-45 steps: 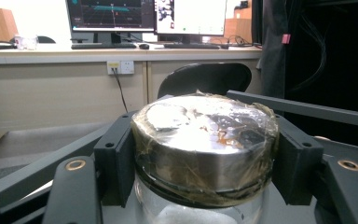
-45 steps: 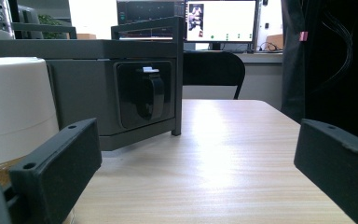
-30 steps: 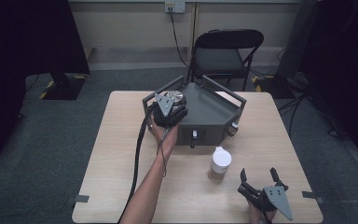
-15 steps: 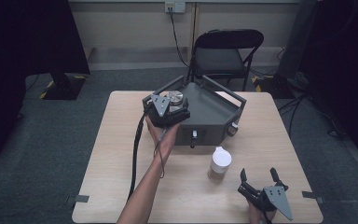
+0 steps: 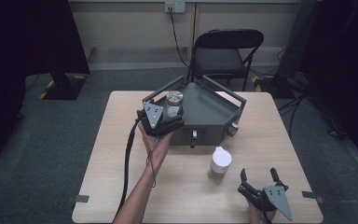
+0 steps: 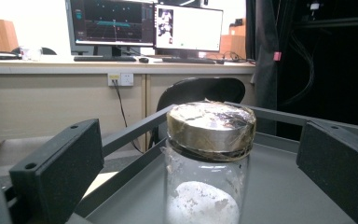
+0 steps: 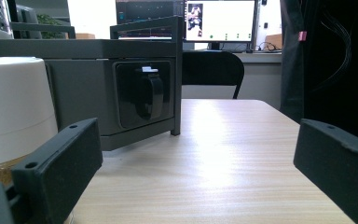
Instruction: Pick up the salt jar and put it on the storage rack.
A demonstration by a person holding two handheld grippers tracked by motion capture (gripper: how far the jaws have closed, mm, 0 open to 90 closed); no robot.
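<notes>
Glass jar, foil-wrapped lid: stands on grey tray, between just-released left tongs. Right tongs: released, empty, on table.

The right tool hovers low over the wooden worktop, jaws wide apart. A white-lidded jar, perhaps, stands beside the grey box.
</notes>
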